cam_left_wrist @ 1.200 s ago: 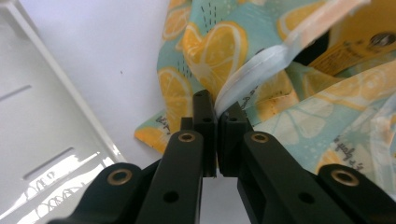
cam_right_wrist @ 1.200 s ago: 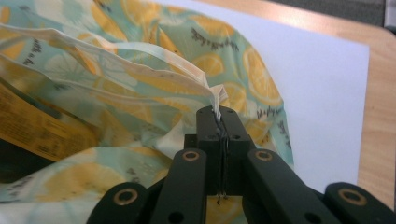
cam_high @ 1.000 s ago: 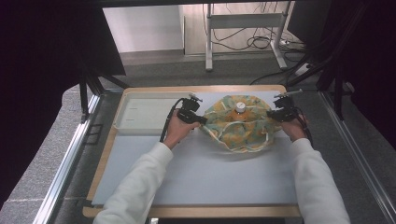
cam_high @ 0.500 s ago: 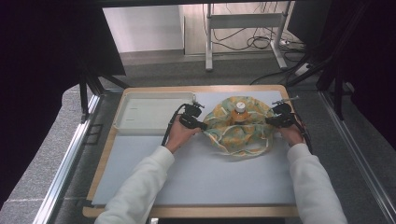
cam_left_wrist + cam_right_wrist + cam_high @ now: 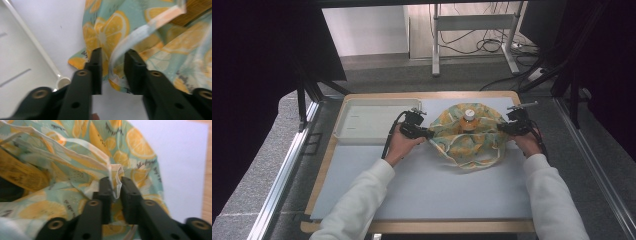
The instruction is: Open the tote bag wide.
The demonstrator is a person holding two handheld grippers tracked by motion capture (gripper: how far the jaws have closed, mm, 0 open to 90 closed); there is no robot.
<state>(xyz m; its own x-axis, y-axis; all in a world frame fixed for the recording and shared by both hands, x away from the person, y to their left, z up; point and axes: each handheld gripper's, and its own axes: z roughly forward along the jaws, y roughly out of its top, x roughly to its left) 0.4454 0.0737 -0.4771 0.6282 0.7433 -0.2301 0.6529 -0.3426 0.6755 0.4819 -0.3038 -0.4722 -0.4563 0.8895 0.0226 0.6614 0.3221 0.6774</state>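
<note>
The teal fabric bag printed with orange citrus slices lies on the pale grey mat of the wooden desk, at its far centre, mouth spread. An orange bottle with a white cap stands inside it. A white rectangular plastic tray sits just left of the bag.

The left tongs sit at the bag's left rim. Their jaws have just been opening and now stand spread, the pale hem strip loose between them.

The right tongs sit at the right rim. Their jaws have just been opening: narrowly parted, hem fold between them, unpressed.
</note>
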